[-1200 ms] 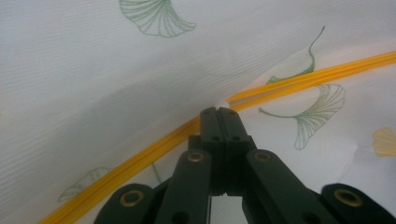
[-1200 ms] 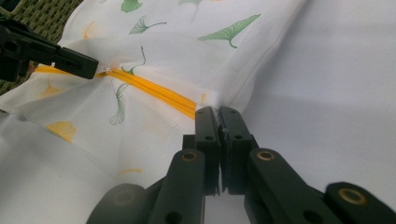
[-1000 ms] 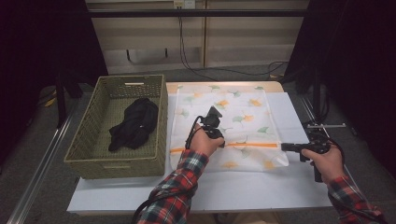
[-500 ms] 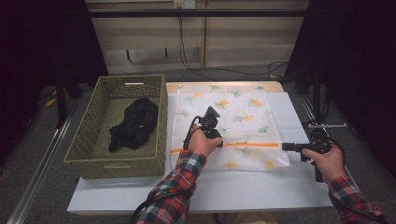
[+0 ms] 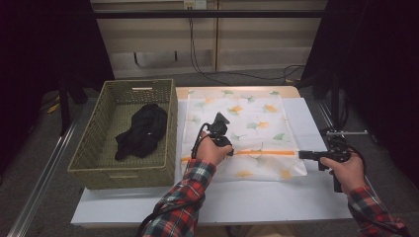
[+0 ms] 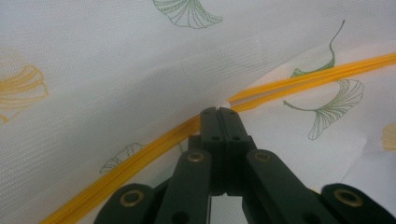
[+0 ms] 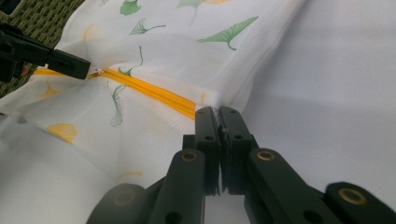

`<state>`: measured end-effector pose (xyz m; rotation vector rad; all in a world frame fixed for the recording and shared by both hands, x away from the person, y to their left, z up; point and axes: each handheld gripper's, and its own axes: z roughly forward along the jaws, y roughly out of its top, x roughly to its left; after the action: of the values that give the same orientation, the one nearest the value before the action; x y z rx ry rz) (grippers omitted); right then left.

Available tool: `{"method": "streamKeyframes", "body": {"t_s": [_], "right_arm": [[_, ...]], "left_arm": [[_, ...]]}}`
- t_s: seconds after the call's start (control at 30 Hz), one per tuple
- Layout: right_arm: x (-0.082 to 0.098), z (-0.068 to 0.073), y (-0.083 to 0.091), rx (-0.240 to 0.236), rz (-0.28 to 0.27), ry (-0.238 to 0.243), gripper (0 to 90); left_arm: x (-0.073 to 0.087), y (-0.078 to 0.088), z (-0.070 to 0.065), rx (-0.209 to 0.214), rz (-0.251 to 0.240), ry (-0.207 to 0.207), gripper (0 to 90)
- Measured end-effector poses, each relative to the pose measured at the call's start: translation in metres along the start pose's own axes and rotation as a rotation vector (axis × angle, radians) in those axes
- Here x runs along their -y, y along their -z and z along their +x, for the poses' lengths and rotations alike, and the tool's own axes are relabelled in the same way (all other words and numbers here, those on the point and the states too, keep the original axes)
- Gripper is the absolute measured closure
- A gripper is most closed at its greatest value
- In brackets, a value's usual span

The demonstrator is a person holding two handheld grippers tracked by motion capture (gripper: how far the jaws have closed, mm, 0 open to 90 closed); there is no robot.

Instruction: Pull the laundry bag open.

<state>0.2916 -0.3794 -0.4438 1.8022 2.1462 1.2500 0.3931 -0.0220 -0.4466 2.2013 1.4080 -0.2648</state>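
A white mesh bag (image 5: 247, 116) printed with ginkgo leaves lies flat on the table, and an orange zipper (image 5: 267, 152) runs across its near part. My left gripper (image 5: 231, 151) is shut on the zipper pull near the bag's left side. In the left gripper view its jaws (image 6: 219, 112) meet right on the yellow zipper (image 6: 140, 156). My right gripper (image 5: 301, 154) is shut on the bag's right edge, at the end of the zipper (image 7: 149, 91). The right gripper view also shows the left gripper's tip (image 7: 86, 69) farther along the zipper.
A woven basket (image 5: 89, 148) stands at the table's left with a black garment (image 5: 143, 131) inside it. The white tabletop (image 5: 276, 197) runs bare along the near edge. Cables and dark curtains lie beyond the table.
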Motion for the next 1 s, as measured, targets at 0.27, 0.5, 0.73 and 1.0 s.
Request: {"method": "streamKeyframes", "body": {"t_s": [0.27,0.5,0.73,1.0], "right_arm": [[0.001,-0.003,0.0,0.005,-0.005,-0.003,87.4],[0.0,-0.003,0.0,0.007,-0.005,0.0,87.4],[0.001,-0.003,0.0,0.006,-0.001,-0.004,87.4],[0.001,-0.004,-0.001,0.01,0.003,-0.005,87.4]], "left_arm": [[0.001,0.005,0.007,0.002,0.002,0.008,90.0],[0.002,0.007,0.011,-0.009,0.005,0.015,90.0],[0.002,0.008,0.013,-0.006,-0.003,0.025,90.0],[0.003,0.008,0.016,-0.02,0.005,0.022,90.0]]}}
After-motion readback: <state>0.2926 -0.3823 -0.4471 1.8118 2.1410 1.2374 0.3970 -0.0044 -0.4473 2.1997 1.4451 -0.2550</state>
